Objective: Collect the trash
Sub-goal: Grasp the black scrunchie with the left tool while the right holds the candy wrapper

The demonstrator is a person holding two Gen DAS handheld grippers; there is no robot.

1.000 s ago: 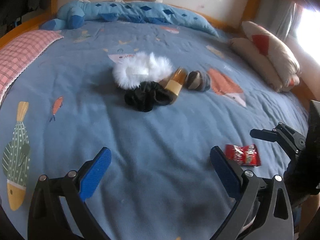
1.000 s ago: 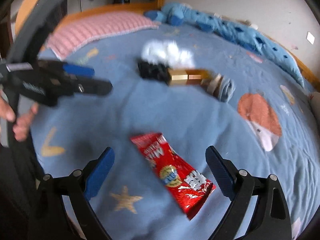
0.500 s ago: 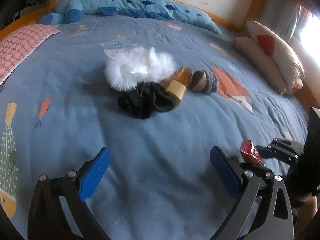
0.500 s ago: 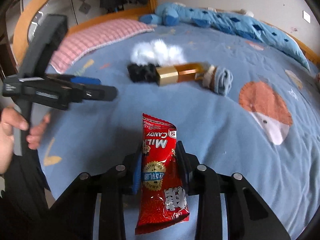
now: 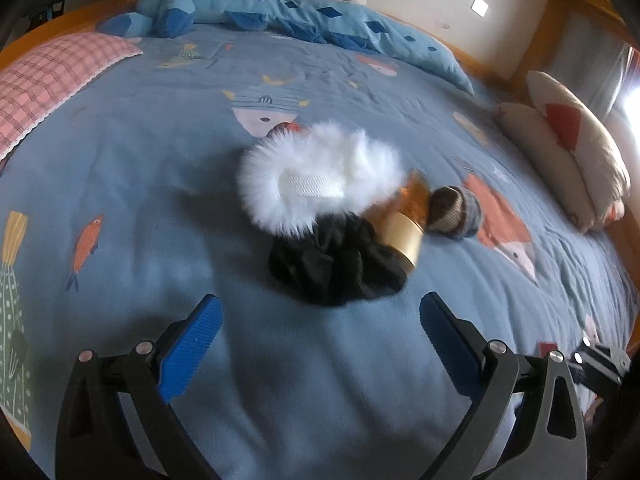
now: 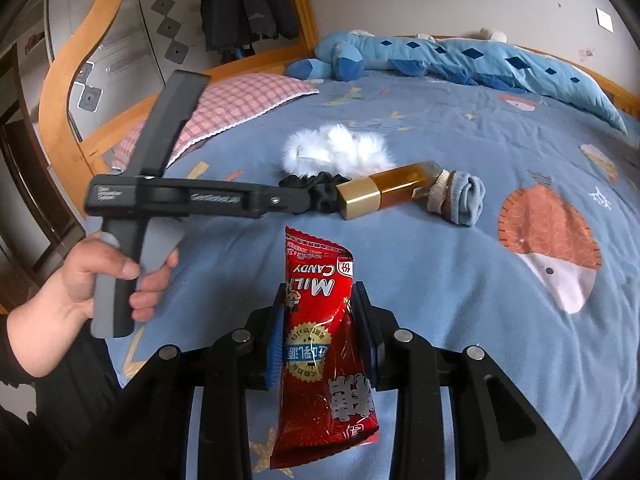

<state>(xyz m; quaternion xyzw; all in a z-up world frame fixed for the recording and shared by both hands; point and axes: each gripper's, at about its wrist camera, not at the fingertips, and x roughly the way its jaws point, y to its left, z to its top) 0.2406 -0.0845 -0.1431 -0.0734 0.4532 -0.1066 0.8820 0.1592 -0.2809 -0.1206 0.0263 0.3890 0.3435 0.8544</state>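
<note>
The wrapper point(image 6: 320, 332) is pinched mid-length in the right tongs point(image 6: 320, 320), lifted clear of the bed point(image 6: 440, 248) for carrying. The left tongs point(image 5: 320, 328) are held wide, empty, aimed toward the bottle point(image 5: 408, 224), likely the next pick.

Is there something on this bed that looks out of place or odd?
Yes. A small heap lies in the middle of the bed: a white fluffy piece, a black scrunchie, an amber bottle with a gold cap lying on its side, and a rolled sock. The right gripper holds a red candy wrapper.
</note>
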